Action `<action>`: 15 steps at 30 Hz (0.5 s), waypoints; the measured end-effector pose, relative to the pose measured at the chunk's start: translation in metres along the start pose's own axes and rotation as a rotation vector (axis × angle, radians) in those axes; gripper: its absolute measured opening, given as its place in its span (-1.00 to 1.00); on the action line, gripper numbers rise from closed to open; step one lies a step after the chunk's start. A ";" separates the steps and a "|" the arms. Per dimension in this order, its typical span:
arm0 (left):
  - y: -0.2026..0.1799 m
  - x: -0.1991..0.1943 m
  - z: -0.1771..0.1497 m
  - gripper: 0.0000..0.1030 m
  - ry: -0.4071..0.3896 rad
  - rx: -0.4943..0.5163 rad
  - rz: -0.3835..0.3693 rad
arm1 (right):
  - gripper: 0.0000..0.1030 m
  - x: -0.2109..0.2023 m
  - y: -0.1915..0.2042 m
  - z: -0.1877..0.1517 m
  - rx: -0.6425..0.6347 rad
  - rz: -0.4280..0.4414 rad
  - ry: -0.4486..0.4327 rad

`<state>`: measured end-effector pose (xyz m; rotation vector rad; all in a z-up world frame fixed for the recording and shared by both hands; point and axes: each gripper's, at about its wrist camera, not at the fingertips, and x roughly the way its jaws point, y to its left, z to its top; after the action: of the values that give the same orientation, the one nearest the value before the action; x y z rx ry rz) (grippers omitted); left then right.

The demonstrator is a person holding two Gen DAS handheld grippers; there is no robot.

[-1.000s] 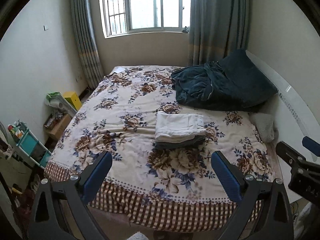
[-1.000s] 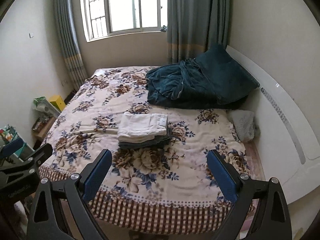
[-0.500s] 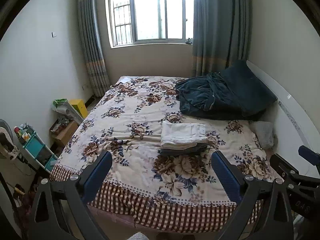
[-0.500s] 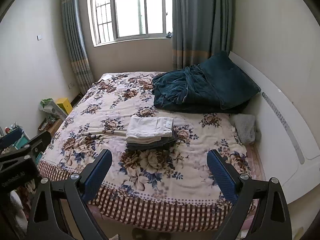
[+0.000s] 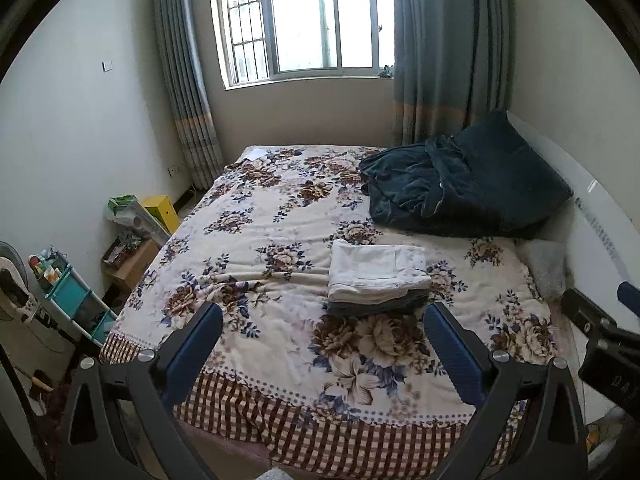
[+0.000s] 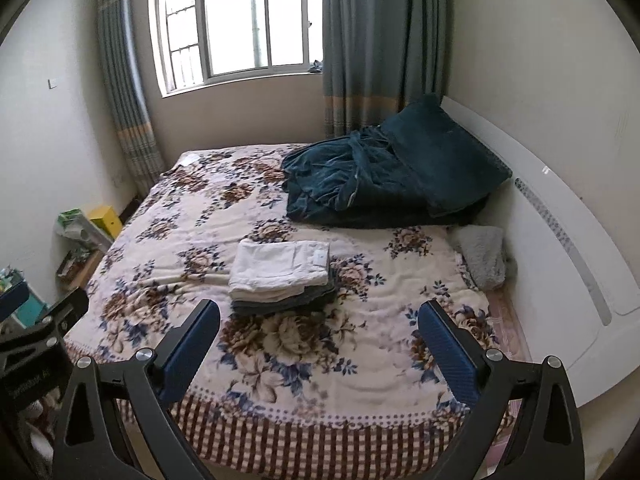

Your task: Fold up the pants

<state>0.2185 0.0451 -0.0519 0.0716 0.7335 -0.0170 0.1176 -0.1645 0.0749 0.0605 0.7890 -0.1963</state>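
A folded pair of white pants (image 5: 376,270) (image 6: 282,266) lies on top of folded dark grey pants (image 5: 376,307) (image 6: 286,303), stacked near the middle of the floral bedspread (image 5: 256,248) (image 6: 384,308). My left gripper (image 5: 320,346) is held off the foot of the bed, open, with nothing between its blue pads. My right gripper (image 6: 318,342) is likewise open and empty, back from the bed's edge. Each gripper also shows at the edge of the other's view: the right gripper (image 5: 612,336), the left gripper (image 6: 36,320).
A dark teal blanket and pillow (image 5: 464,188) (image 6: 384,176) are heaped at the head of the bed by the white headboard (image 6: 560,248). A grey cloth (image 6: 482,256) lies beside it. Boxes and a teal shelf (image 5: 76,300) crowd the floor at left. A curtained window (image 5: 312,20) is behind.
Both grippers have drawn back and tilted upward from the bed; the stack looks farther off and more of the window shows. The stack has not moved.
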 end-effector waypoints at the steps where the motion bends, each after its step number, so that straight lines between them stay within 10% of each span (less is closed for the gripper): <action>1: -0.002 0.008 0.001 1.00 0.012 0.005 0.008 | 0.97 0.008 0.000 0.002 0.002 -0.004 0.003; 15: -0.019 0.076 0.008 0.99 0.099 0.024 0.013 | 0.97 0.092 0.002 0.001 0.003 -0.048 0.083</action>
<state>0.2789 0.0261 -0.0981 0.1008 0.8317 -0.0101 0.1824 -0.1773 0.0103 0.0532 0.8735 -0.2419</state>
